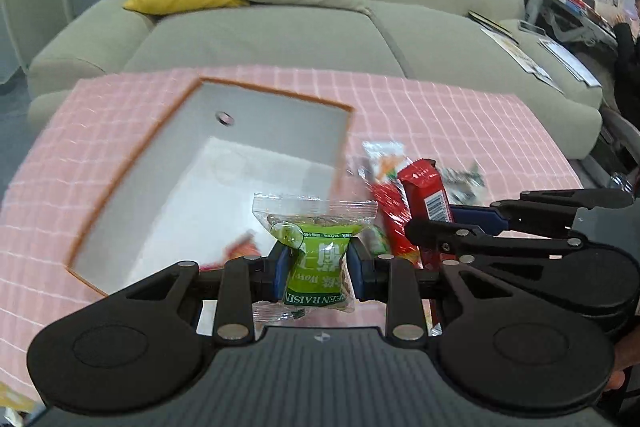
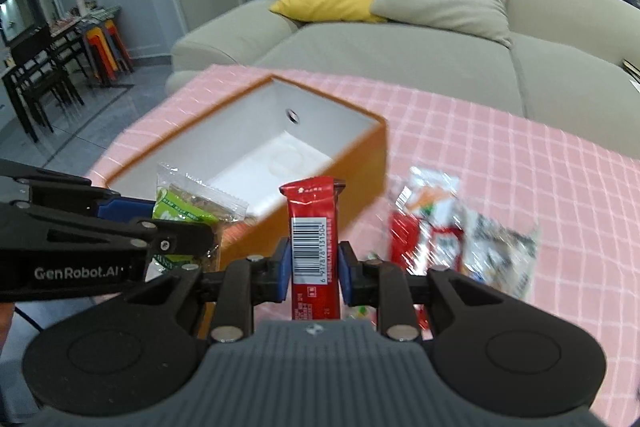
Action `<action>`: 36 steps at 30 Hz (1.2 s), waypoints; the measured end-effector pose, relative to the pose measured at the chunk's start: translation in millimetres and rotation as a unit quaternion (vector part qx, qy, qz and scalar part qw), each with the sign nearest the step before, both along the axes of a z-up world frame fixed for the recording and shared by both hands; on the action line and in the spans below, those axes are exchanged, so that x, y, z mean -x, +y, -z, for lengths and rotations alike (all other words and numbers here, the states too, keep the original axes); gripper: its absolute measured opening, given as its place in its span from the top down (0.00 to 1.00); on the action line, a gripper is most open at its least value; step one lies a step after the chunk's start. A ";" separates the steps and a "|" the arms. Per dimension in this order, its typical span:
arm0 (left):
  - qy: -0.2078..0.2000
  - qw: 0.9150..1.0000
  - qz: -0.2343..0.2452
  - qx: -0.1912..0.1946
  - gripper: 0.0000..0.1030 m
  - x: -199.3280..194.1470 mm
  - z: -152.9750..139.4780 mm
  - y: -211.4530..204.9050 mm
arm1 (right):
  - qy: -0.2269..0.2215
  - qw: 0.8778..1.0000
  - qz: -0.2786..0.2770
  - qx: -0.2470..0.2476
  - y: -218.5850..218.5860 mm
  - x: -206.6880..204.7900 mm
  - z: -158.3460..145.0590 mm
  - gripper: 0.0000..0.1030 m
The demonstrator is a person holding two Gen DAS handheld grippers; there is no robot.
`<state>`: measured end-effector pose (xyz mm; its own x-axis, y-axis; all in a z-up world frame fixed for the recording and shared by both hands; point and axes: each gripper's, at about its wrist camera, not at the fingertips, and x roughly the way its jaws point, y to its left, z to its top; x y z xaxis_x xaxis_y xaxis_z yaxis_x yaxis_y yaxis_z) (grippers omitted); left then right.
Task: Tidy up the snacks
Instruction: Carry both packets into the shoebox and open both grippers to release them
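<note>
**Both grippers loaded, box waiting**

Left wrist view: the left gripper is clamped on a green raisin packet, its blue pads squeezing the packet's middle so both clear ends stick out free. The packet is held above the near edge of the orange-rimmed box, which sits open on the pink checked tablecloth, apparently empty apart from a blurred scrap of red at its near end. To the right, the right gripper carries a red bar, and more snack packets lie on the cloth beyond.

Right wrist view: the right gripper is closed narrowly on the red bar, held upright, barcode facing the camera. The box is just beyond it, far and left. Loose packets remain on the right, so sorting looks barely begun.
</note>
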<state>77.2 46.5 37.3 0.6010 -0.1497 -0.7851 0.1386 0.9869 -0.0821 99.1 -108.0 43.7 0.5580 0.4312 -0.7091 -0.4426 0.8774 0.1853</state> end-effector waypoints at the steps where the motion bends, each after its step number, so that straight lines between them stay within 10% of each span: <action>1: -0.002 1.000 -0.002 -0.005 0.67 -4.4 -4.4 7.1 | 0.001 1.000 -0.004 -0.009 6.5 -4.3 -4.0 0.80; 13: 0.085 0.994 -0.036 -0.054 0.67 -64.2 23.2 76.4 | 0.066 0.996 -0.024 -0.062 89.3 -68.8 3.6 0.80; 36: 0.207 0.975 -0.030 -0.070 0.66 -107.4 111.5 86.5 | 0.173 0.983 -0.007 0.059 143.2 -127.1 85.6 0.80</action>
